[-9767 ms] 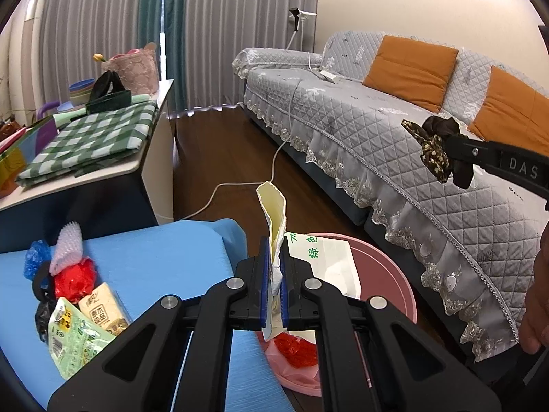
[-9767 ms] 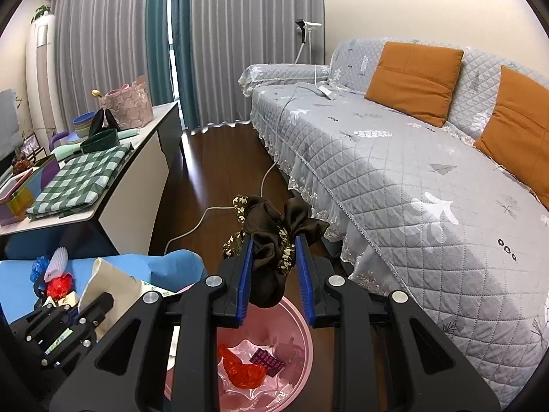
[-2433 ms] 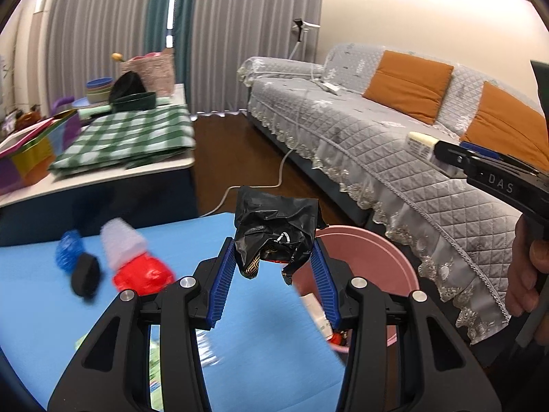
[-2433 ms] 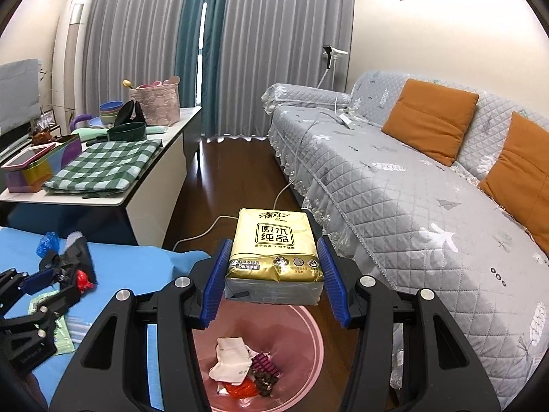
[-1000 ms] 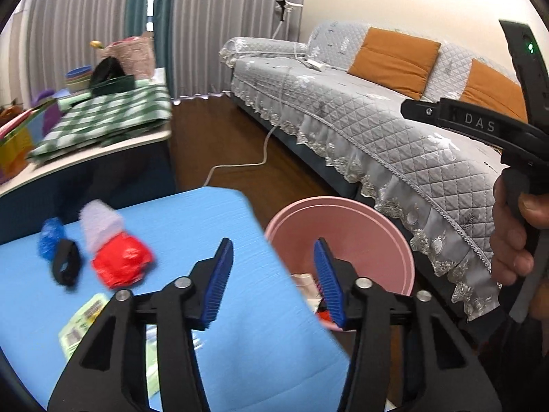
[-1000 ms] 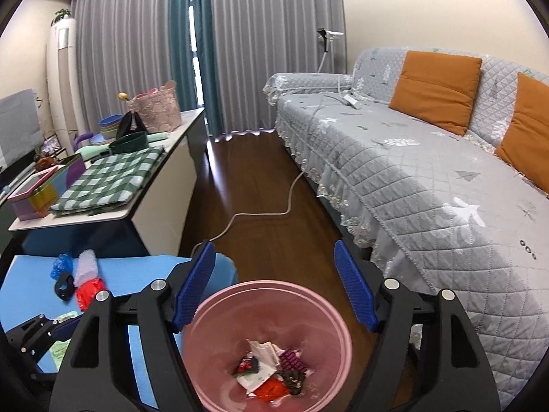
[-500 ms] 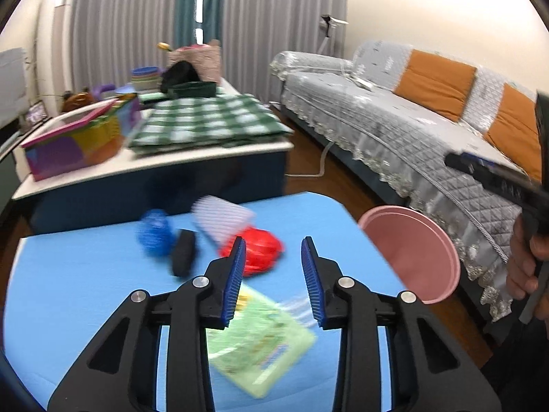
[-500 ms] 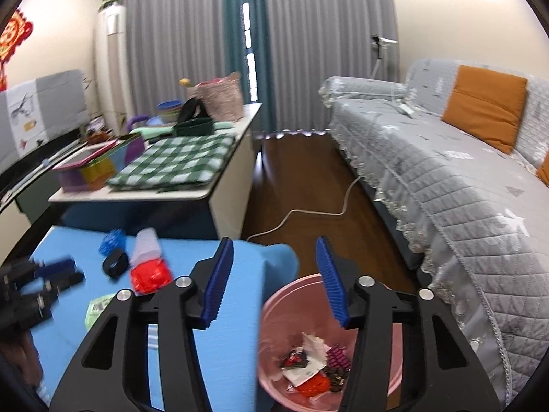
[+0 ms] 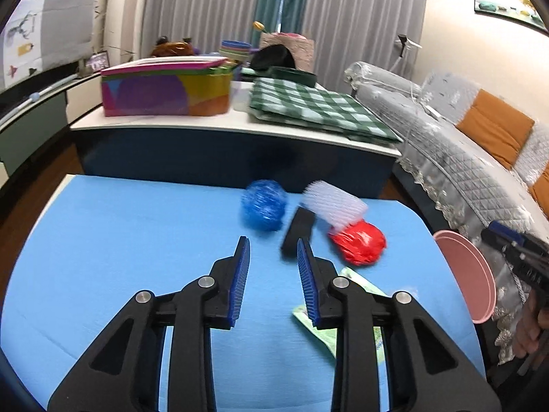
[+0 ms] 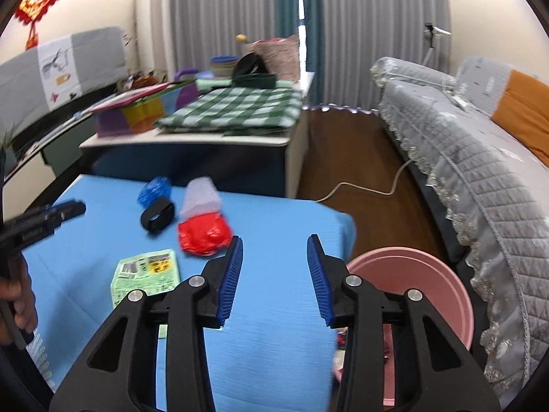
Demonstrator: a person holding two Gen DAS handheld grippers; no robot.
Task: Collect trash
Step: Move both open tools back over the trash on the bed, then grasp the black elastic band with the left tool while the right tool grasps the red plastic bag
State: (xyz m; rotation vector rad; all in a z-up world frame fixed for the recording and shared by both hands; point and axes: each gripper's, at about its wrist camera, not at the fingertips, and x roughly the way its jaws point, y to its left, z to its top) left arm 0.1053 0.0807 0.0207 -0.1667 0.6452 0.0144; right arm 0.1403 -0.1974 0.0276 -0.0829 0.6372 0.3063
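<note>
My left gripper [image 9: 272,250] is open and empty above the blue table [image 9: 120,240], just short of a blue crumpled ball [image 9: 263,205], a black band [image 9: 298,230], a white ribbed wrapper [image 9: 331,202] and a red crumpled wrapper [image 9: 358,243]. A green packet [image 9: 346,329] lies under its right finger. My right gripper [image 10: 274,252] is open and empty over the table's right part, beside the red wrapper [image 10: 204,234] and the green packet [image 10: 145,273]. The pink bin [image 10: 422,274] stands on the floor at the table's right edge, with trash inside.
A white side table [image 9: 223,122] behind holds a green checked cloth [image 9: 308,106] and a colourful box [image 9: 164,91]. A grey sofa [image 10: 480,171] with orange cushions runs along the right. A white cable [image 10: 363,189] lies on the wooden floor.
Both grippers have dropped their loads into the bin and swung left toward the table. The left one now faces the pile of wrappers.
</note>
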